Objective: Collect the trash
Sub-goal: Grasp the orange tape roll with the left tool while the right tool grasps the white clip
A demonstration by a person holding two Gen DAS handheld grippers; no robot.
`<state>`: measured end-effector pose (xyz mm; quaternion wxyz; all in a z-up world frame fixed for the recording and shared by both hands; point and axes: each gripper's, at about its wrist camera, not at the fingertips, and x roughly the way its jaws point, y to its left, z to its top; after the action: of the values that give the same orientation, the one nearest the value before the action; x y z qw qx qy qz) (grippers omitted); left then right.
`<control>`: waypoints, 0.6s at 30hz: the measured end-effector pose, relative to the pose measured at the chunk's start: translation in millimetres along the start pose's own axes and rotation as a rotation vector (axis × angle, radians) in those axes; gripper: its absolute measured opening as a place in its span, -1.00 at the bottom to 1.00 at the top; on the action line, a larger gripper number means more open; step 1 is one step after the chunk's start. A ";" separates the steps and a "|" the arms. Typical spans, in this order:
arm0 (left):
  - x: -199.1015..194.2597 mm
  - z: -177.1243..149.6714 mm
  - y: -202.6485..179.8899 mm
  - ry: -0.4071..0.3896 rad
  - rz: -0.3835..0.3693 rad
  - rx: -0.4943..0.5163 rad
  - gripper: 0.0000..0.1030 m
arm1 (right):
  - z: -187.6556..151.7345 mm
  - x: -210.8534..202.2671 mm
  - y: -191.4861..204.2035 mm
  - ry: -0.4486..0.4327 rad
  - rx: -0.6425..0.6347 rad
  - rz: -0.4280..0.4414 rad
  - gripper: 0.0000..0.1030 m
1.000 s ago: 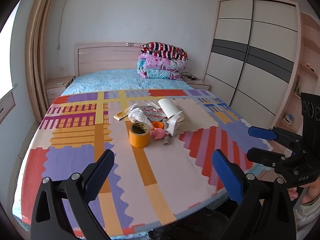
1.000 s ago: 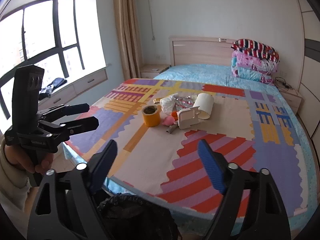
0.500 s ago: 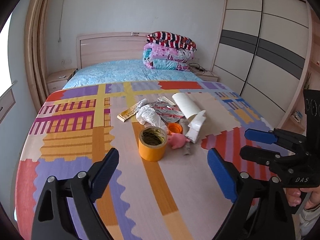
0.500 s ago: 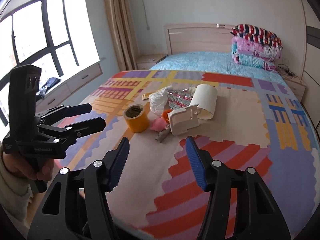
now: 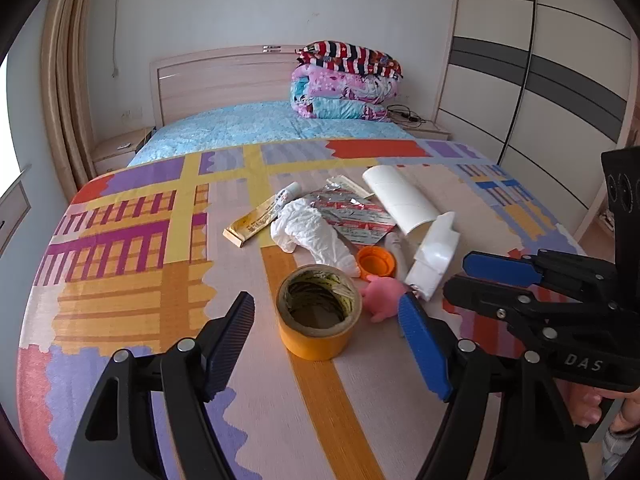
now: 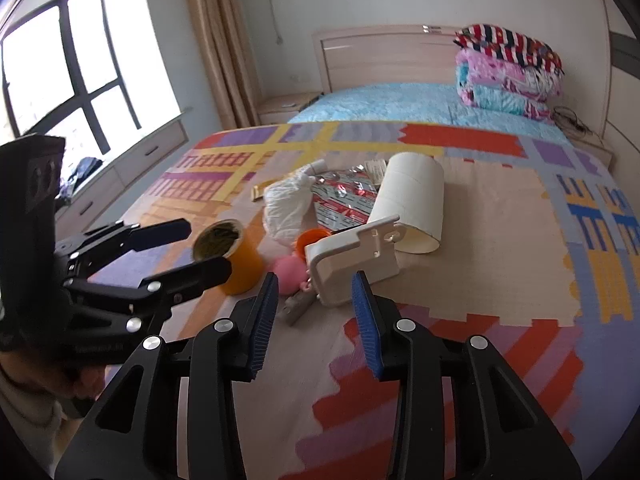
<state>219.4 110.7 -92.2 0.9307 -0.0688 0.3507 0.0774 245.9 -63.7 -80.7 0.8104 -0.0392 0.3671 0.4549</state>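
A pile of trash lies on the patterned mat (image 5: 132, 280) on the bed. It holds an orange tape roll (image 5: 319, 316) (image 6: 230, 256), a pink toy (image 5: 384, 295) (image 6: 289, 274), an orange cap (image 5: 376, 262), a crumpled white bag (image 5: 310, 233) (image 6: 286, 202), a foil wrapper (image 5: 354, 214) (image 6: 344, 196), a yellow tube (image 5: 262, 216), a white paper roll (image 5: 400, 196) (image 6: 412, 200) and a white plastic piece (image 5: 434, 256) (image 6: 352, 252). My left gripper (image 5: 326, 330) is open with the tape roll between its fingers. My right gripper (image 6: 314, 294) is open just before the white plastic piece.
Folded quilts (image 5: 346, 80) are stacked by the headboard (image 5: 224, 76). A wardrobe (image 5: 532, 80) stands at the right. A window (image 6: 64, 68), curtain (image 6: 218, 44) and low drawers (image 6: 120, 172) line the left side. A nightstand (image 5: 116, 152) sits beside the bed.
Both grippers have moved forward over the mat toward the trash pile. The left one now straddles the tape roll. The right gripper's fingers have narrowed.
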 end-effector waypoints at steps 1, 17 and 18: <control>1.9 0.0 0.0 0.002 0.001 0.001 0.40 | 0.3 2.4 -1.1 0.004 0.009 0.004 -0.26; 20.6 2.9 0.0 0.013 0.010 0.024 -0.11 | 4.8 7.2 4.1 -0.021 0.021 -0.003 -0.84; 19.1 2.3 -0.1 0.013 0.012 0.023 -0.11 | 5.8 6.0 4.5 -0.025 0.016 -0.006 -0.85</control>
<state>235.0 112.9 -103.2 0.9288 -0.0566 0.3579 0.0784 247.6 -54.5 -79.1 0.8166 -0.0284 0.3605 0.4499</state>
